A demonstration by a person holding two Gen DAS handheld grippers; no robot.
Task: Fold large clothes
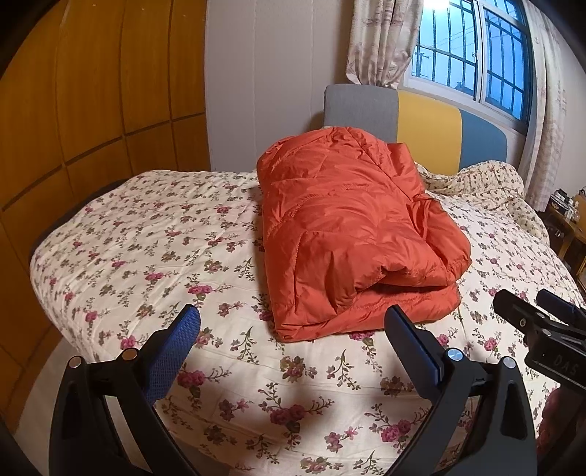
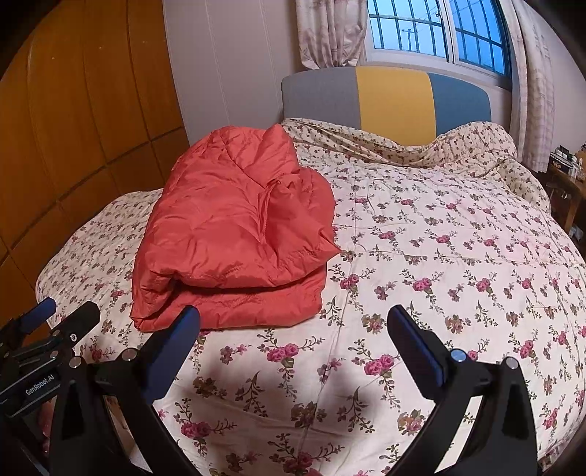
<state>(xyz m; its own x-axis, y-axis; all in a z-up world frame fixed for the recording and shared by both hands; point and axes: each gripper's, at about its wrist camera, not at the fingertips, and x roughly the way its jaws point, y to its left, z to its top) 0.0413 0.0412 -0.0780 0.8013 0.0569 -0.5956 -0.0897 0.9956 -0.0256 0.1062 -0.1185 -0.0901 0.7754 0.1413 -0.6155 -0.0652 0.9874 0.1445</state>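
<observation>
On the floral bed (image 1: 146, 256), folded orange jacket (image 1: 351, 227) just beyond both spread, empty grippers (image 1: 293, 329) (image 2: 293, 329).

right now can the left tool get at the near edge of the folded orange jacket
Probably yes. The left tool is open and empty, the orange jacket lies just ahead on the floral bedspread, and nothing sits between them.

Setting: home bedroom. Evidence: bed (image 2: 439, 256) with cream floral quilt directly ahead of the tools; padded headboard (image 2: 392, 102) in grey, yellow and blue panels at the far end. Barred window (image 2: 439, 33) with patterned curtains (image 2: 329, 33) beyond the headboard. Wooden panelled wardrobe (image 1: 91, 110) to the tools' left. Cluttered wooden side table (image 1: 571, 219) at far right.
</observation>
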